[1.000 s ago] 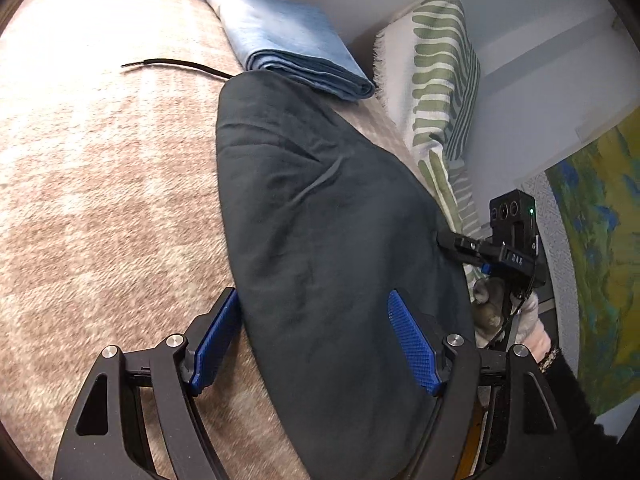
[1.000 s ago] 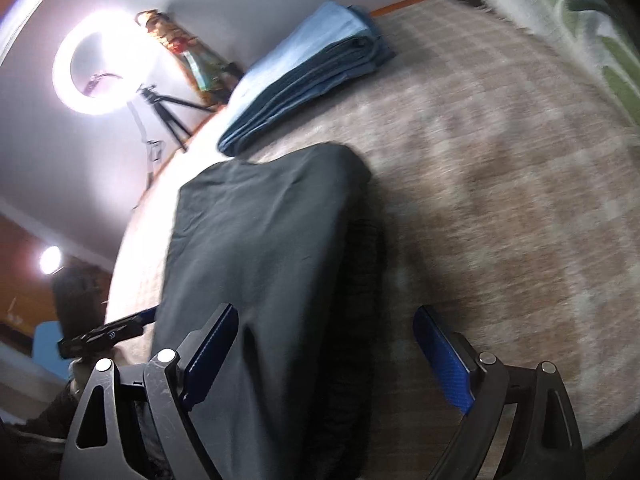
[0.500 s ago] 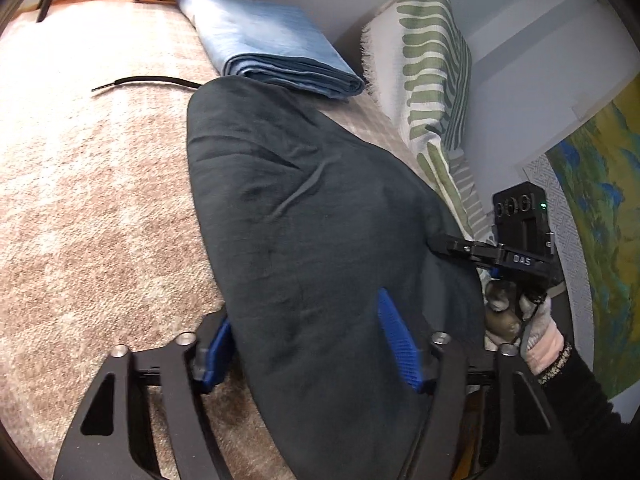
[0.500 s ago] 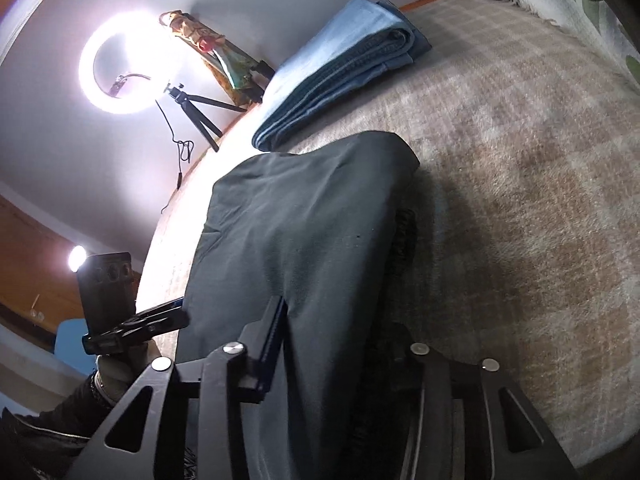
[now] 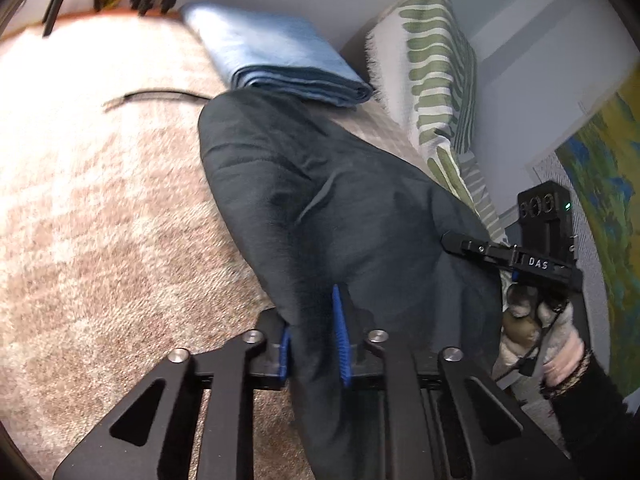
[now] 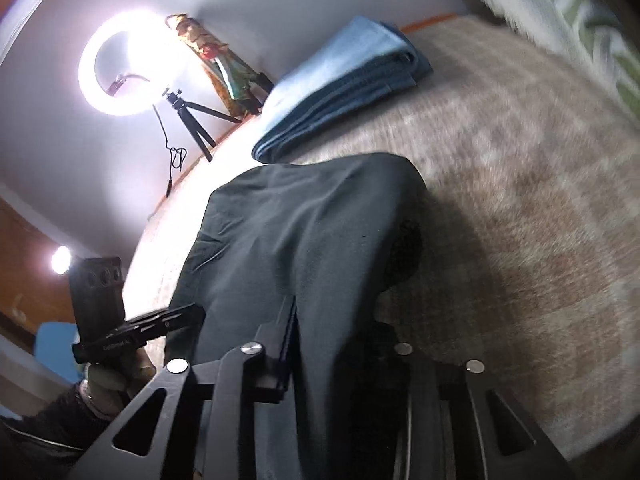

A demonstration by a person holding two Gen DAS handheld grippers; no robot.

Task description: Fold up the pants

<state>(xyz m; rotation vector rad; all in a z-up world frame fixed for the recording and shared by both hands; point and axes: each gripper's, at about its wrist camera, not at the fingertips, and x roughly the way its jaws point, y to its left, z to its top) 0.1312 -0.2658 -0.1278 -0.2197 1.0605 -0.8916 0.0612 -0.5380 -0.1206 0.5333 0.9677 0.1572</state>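
Left tongs (image 5: 314,336): clenched on the near left edge of the dark grey cloth pants (image 5: 340,208); the blue pads have just been closing, with the fabric pinched between them.
Right tongs (image 6: 332,344): clamped on the near right edge of the same pants; these too have just been closing, with a fold of cloth bunched between them.
Right hand (image 5: 536,328): seen from the left wrist view, gloved, gripping the handle at the right side of the pants.
Pants: lying lengthwise, near to far, on the beige and brown checked blanket (image 5: 100,220) that covers the bed; the near end is gathered at both tongs and the far end lies flat.
Black strap (image 5: 156,94): on the blanket, left of the far end of the pants.
Folded light blue jeans (image 5: 276,60): just beyond the pants' far end.
White pillow with green stripes (image 5: 436,68): at the far right, against the wall.
Ring light on a small black tripod (image 6: 120,64): lit, at the far left beyond the bed.
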